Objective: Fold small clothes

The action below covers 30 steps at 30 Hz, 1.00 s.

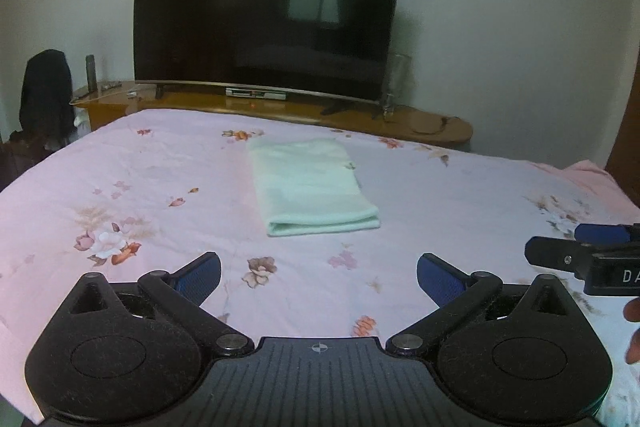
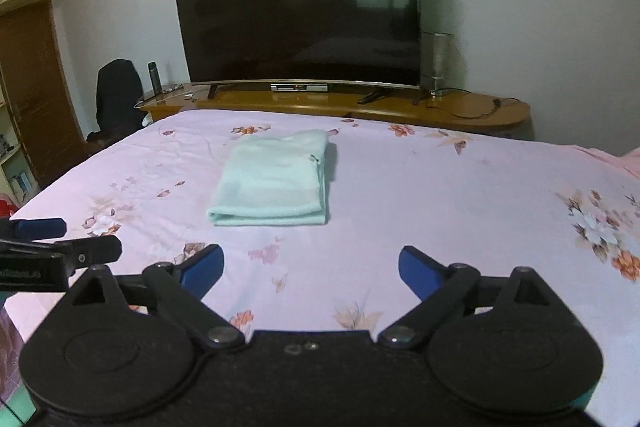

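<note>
A pale mint-green cloth [image 1: 310, 185] lies folded into a neat rectangle on the pink floral bedsheet [image 1: 160, 187], its thick folded edge toward me. It also shows in the right wrist view [image 2: 272, 181]. My left gripper [image 1: 319, 277] is open and empty, held above the sheet a little short of the cloth. My right gripper [image 2: 311, 269] is open and empty too, to the right of the cloth's near edge. The right gripper's fingers [image 1: 560, 255] show at the right edge of the left wrist view, the left gripper's fingers [image 2: 80, 251] at the left edge of the right wrist view.
A large dark TV [image 1: 268, 15] stands on a wooden console [image 1: 432, 125] beyond the bed's far edge. A glass vase [image 2: 438, 63] and cables sit on the console. A dark chair [image 1: 46, 95] and a bottle [image 1: 91, 73] stand at far left.
</note>
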Each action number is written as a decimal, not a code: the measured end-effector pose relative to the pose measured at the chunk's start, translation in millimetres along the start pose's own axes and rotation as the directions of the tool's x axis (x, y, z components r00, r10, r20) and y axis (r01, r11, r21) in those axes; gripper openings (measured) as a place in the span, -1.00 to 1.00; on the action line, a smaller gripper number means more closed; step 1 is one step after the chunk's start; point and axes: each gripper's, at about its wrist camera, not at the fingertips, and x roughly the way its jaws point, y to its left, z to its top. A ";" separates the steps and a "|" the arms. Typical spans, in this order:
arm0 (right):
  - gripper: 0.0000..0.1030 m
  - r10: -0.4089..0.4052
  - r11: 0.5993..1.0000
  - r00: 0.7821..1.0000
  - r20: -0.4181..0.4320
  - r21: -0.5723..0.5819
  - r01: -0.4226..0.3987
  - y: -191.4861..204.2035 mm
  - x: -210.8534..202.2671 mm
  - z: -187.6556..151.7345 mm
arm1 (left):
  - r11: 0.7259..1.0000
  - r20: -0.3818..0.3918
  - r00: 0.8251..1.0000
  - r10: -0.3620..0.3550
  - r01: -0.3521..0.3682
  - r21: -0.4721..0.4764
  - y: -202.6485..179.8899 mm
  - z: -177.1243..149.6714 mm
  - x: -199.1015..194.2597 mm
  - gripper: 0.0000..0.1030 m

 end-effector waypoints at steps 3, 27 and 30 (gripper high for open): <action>0.99 0.002 1.000 1.000 0.019 -0.005 -0.002 2.9 -14.5 -4.6 | 1.000 0.010 1.000 0.002 -0.002 0.013 -2.6 -0.8 -8.9 1.00; 0.99 0.000 1.000 0.999 0.054 -0.002 0.000 17.9 -21.2 2.5 | 1.000 0.031 1.000 -0.002 0.001 0.025 -4.6 6.2 -12.1 1.00; 0.99 -0.003 1.000 0.998 0.056 -0.008 0.004 21.1 -21.7 3.9 | 1.000 0.038 0.999 -0.004 0.003 0.023 -2.9 7.0 -13.1 1.00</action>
